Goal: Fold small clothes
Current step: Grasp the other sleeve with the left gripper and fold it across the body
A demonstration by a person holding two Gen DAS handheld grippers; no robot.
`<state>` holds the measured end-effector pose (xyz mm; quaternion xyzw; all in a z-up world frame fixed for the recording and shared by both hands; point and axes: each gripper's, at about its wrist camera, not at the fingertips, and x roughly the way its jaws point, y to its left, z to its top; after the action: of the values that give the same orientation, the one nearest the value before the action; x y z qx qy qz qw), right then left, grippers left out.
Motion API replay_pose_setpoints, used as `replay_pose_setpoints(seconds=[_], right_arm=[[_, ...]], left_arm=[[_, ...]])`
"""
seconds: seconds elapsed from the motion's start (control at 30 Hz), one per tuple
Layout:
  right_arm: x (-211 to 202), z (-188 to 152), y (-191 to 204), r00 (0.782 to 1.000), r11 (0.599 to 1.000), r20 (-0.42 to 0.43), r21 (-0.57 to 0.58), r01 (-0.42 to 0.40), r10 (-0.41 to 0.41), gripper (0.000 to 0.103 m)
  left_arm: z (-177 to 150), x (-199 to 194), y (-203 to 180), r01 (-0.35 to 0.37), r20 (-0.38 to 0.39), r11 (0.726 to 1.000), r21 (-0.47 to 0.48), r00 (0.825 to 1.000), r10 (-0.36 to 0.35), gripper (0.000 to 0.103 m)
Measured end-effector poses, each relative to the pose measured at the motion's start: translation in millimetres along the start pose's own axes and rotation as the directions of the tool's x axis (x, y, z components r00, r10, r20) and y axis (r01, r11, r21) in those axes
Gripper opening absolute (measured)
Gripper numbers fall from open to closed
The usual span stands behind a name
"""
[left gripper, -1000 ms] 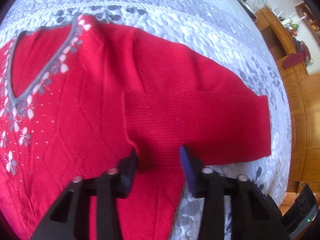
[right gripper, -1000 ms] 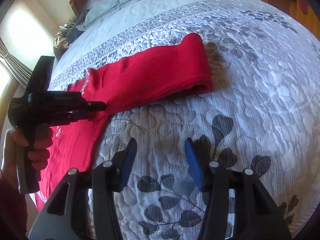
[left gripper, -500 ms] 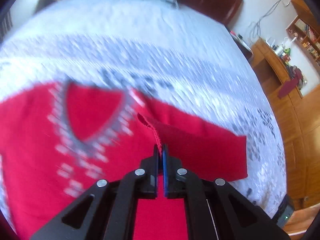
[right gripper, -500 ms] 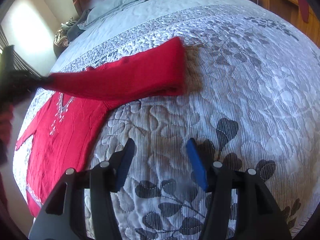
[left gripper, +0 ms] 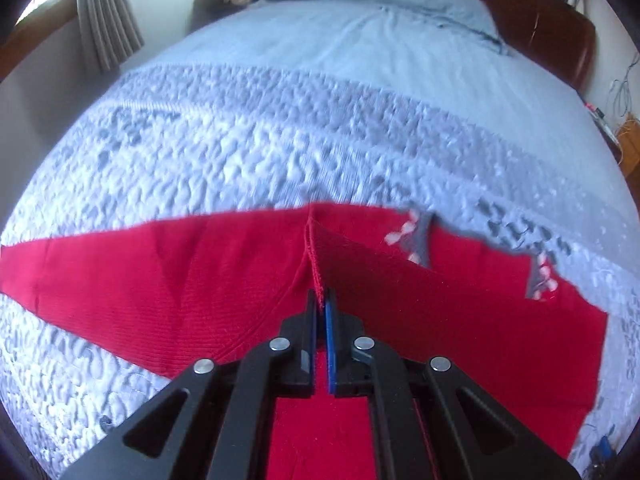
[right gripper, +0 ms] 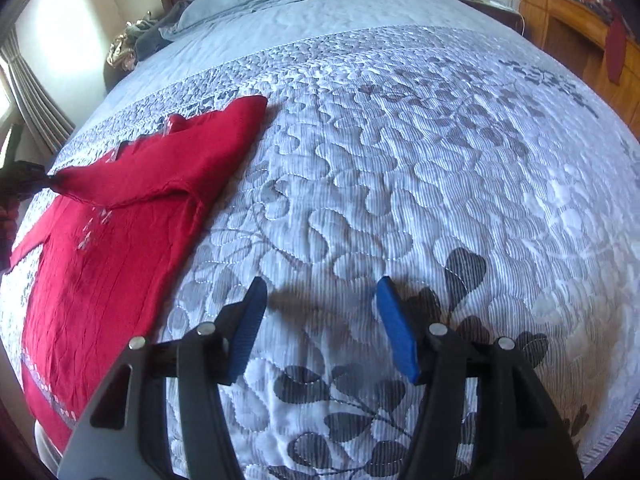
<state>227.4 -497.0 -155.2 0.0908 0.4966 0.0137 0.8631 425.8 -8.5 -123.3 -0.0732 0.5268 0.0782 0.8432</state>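
A red knit sweater [left gripper: 168, 280] with a grey and white flowered neckline lies flat on the quilted bed. My left gripper [left gripper: 320, 300] is shut on the edge of its right sleeve [left gripper: 460, 320], which is pulled across the chest and lifted in a ridge at the pads. In the right wrist view the sweater [right gripper: 104, 264] lies at the left with the sleeve [right gripper: 192, 148] folded over it; the left gripper [right gripper: 24, 178] shows dark at the frame's left edge. My right gripper [right gripper: 320, 300] hangs open over bare quilt to the right of the sweater, with nothing between its fingers.
The grey leaf-patterned quilt [right gripper: 400, 160] covers the bed. Pillows [left gripper: 400, 0] and a dark headboard [left gripper: 540, 32] lie at the far end. A curtain [left gripper: 104, 20] hangs at the left, and a wooden cabinet [right gripper: 580, 36] stands to the right.
The left gripper closed on the sleeve's edge and carried it leftward over the sweater's chest. The sleeve's cuff end slid left with it. The right gripper barely moved.
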Motion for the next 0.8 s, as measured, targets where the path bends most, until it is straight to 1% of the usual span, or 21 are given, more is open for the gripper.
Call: replay_pose_setpoints(seconds=[0.07,0.1,0.17,0.2,0.23,0.3,0.33,0.4,0.43,0.47,0.53,0.57,0.6,0.63,0.7,0.77,0.8], right_arm=[[3,8,6,0.999,0.999,-0.02,0.011,-0.036,0.036,0.061],[5,14,10,0.998,0.999,-0.034,0.019,-0.05,0.05,0.063],[15,32,21,0.992,0.995,-0.086,0.028,-0.092,0.094,0.064],[23,47,28,0.986,0.992,-0.117,0.04,-0.119,0.123,0.064],[28,56,33,0.982,0.99,-0.135,0.046,-0.13,0.135,0.067],[42,77,43,0.971,0.988,-0.192,0.071,-0.134,0.145,0.071],[51,89,47,0.96,0.986,-0.229,0.096,-0.14,0.158,0.077],[70,104,53,0.937,0.975,-0.284,0.147,-0.167,0.203,0.077],[81,109,56,0.925,0.972,-0.317,0.166,-0.166,0.212,0.076],[90,111,58,0.916,0.974,-0.346,0.171,-0.151,0.203,0.073],[102,110,62,0.905,0.98,-0.39,0.16,-0.114,0.169,0.042],[103,110,62,0.904,0.982,-0.395,0.155,-0.112,0.166,0.03],[103,110,62,0.898,0.979,-0.4,0.162,-0.127,0.183,0.009],[101,109,57,0.893,0.971,-0.399,0.189,-0.143,0.209,0.008],[99,108,53,0.9,0.976,-0.396,0.182,-0.119,0.184,0.007],[107,103,51,0.896,0.978,-0.413,0.187,-0.094,0.165,0.007],[109,102,53,0.897,0.982,-0.416,0.172,-0.081,0.147,0.007]], left_arm=[[-13,18,0,0.025,-0.053,1.0,0.003,0.998,-0.025,0.004],[-19,22,-4,0.029,-0.066,1.0,0.01,0.997,-0.028,0.004],[-26,28,-6,0.032,-0.069,0.999,0.025,0.997,-0.03,0.007],[-27,27,-6,0.036,-0.071,0.999,0.03,0.997,-0.034,0.01],[-28,27,-4,0.036,-0.074,0.999,0.033,0.997,-0.033,0.015],[-26,28,-1,0.03,-0.081,0.999,0.036,0.996,-0.027,0.02],[-25,30,-1,0.029,-0.086,0.999,0.043,0.996,-0.025,0.023],[-25,34,-2,0.022,-0.103,0.998,0.065,0.995,-0.015,0.024],[-25,35,-2,0.022,-0.108,0.997,0.071,0.994,-0.014,0.024],[-26,37,-3,0.021,-0.108,0.997,0.076,0.994,-0.013,0.024],[-27,39,-2,0.026,-0.106,0.997,0.078,0.994,-0.018,0.025],[-27,39,-1,0.03,-0.107,0.997,0.076,0.994,-0.022,0.026],[-27,39,0,0.034,-0.11,0.997,0.074,0.994,-0.025,0.026],[-27,39,0,0.038,-0.112,0.996,0.076,0.993,-0.029,0.027],[-28,42,2,0.043,-0.112,0.996,0.075,0.993,-0.034,0.028],[-30,47,2,0.044,-0.107,0.996,0.075,0.994,-0.035,0.029],[-30,47,2,0.042,-0.104,0.996,0.076,0.994,-0.034,0.029]])
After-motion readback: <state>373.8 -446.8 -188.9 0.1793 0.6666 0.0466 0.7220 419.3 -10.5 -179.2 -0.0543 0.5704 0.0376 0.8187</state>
